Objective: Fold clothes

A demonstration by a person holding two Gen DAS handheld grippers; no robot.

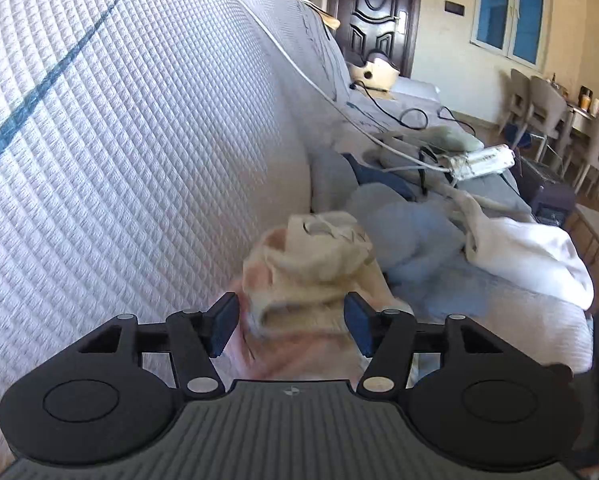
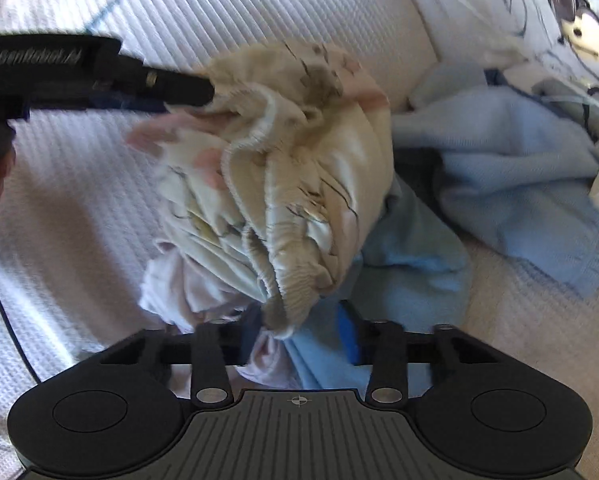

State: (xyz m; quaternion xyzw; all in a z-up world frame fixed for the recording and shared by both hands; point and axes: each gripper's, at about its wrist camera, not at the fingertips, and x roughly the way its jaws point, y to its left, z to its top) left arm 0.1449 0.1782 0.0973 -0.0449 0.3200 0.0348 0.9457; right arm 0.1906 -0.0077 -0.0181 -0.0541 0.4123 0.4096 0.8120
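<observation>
Right gripper (image 2: 299, 336) jaws apart around elastic waistband of cream printed garment (image 2: 299, 168), centre frame; left gripper (image 1: 291, 324) state unclear; garment bunched, folding not begun

The sofa cover (image 1: 139, 152) beside the left gripper (image 1: 291, 324) is a matt, waffle-textured white cloth, and the cream garment (image 2: 299, 168) ahead of the right gripper (image 2: 299, 336) is soft, crumpled fabric with a ribbed, gathered hem and faint pink patches. Both tools are matt black plastic with dull metal pivot pins and blue pads (image 1: 357, 320) — their rear decks grooved. Further off lies a fleecy pale-blue blanket (image 2: 511, 184) — and a glossy dark wooden door (image 1: 373, 12).
</observation>
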